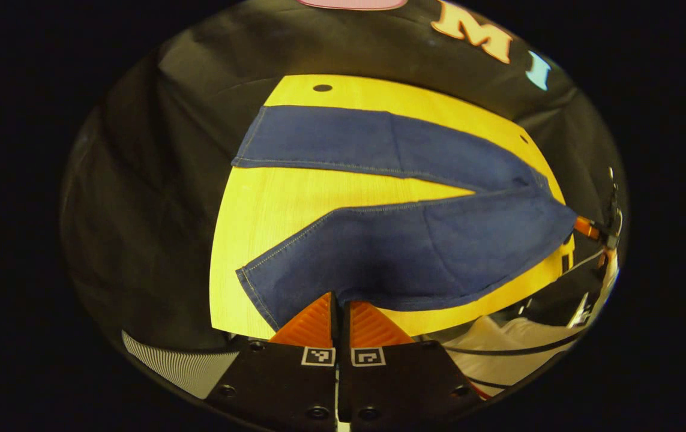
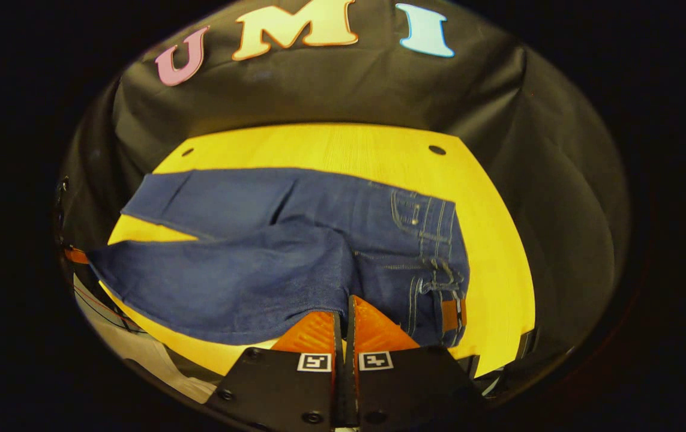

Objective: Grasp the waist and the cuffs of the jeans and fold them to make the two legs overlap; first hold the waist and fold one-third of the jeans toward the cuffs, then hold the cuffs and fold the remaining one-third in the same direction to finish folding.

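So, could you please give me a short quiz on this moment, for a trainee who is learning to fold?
1. True or false: the two legs of the jeans already lie stacked, one on the other.
2. The left gripper is shut on: A) the near leg's edge; B) the far leg's cuff; C) the table's corner.
3. Missing word: the jeans lie on a ___ table.
Key: 1 false, the legs spread apart; 2 A; 3 yellow.

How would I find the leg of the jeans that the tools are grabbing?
Start at the yellow wooden table with the dark blue denim jeans spread on it. The two legs fork apart. The grabbed leg is the nearer one, its near edge pinched by the left tool, while the far leg lies flat, untouched.
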The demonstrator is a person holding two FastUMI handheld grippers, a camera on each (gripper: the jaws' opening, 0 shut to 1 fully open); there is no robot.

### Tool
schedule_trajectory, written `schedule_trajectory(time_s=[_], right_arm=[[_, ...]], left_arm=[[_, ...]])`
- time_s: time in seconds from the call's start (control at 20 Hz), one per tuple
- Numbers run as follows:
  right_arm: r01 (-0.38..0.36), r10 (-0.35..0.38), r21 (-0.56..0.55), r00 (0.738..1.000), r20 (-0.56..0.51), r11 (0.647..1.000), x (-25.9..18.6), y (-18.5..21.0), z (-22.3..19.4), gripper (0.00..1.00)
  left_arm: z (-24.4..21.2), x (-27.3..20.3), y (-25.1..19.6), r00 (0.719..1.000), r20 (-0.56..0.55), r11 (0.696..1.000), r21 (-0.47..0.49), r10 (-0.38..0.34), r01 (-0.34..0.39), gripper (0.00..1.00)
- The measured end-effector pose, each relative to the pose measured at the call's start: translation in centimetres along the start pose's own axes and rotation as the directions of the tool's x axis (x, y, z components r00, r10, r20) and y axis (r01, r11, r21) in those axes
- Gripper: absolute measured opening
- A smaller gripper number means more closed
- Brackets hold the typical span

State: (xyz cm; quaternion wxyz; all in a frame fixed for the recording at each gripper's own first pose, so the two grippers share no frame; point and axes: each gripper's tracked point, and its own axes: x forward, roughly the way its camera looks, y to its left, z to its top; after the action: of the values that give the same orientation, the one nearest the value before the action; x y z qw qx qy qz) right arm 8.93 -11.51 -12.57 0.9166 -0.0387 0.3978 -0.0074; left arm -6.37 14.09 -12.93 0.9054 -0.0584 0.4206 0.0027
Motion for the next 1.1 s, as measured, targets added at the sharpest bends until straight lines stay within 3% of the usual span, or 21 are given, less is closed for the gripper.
schedule_trajectory(time_s=[0.25, 0.45, 0.85, 1.1], right_arm=[[0.022, -0.022, 0.008, 0.998, 0.051, 1.0, 0.2, 0.2, 5.4, 0.03], [-0.004, 0.004, -0.004, 1.0, 0.006, 1.0, 2.4, 0.4, 8.1, 0.02], [-0.046, 0.042, -0.022, 0.988, -0.149, 0.999, 10.0, -1.1, 13.7, 0.0], [-0.065, 0.06, -0.012, 0.967, -0.246, 0.998, 16.4, -2.1, 14.2, 0.03]], left_arm=[[7.9, -2.2, 0.8, 0.992, 0.126, 1.0, -0.004, 0.014, -0.014, 0.0], [14.4, -1.6, 2.4, 0.983, 0.174, 0.998, -0.033, 0.067, -0.062, 0.0], [22.4, 5.8, 3.6, 0.989, 0.082, 0.991, -0.067, 0.122, -0.117, 0.0], [25.8, 10.7, 3.6, 0.985, 0.038, 0.985, 0.002, 0.171, -0.171, 0.0]])
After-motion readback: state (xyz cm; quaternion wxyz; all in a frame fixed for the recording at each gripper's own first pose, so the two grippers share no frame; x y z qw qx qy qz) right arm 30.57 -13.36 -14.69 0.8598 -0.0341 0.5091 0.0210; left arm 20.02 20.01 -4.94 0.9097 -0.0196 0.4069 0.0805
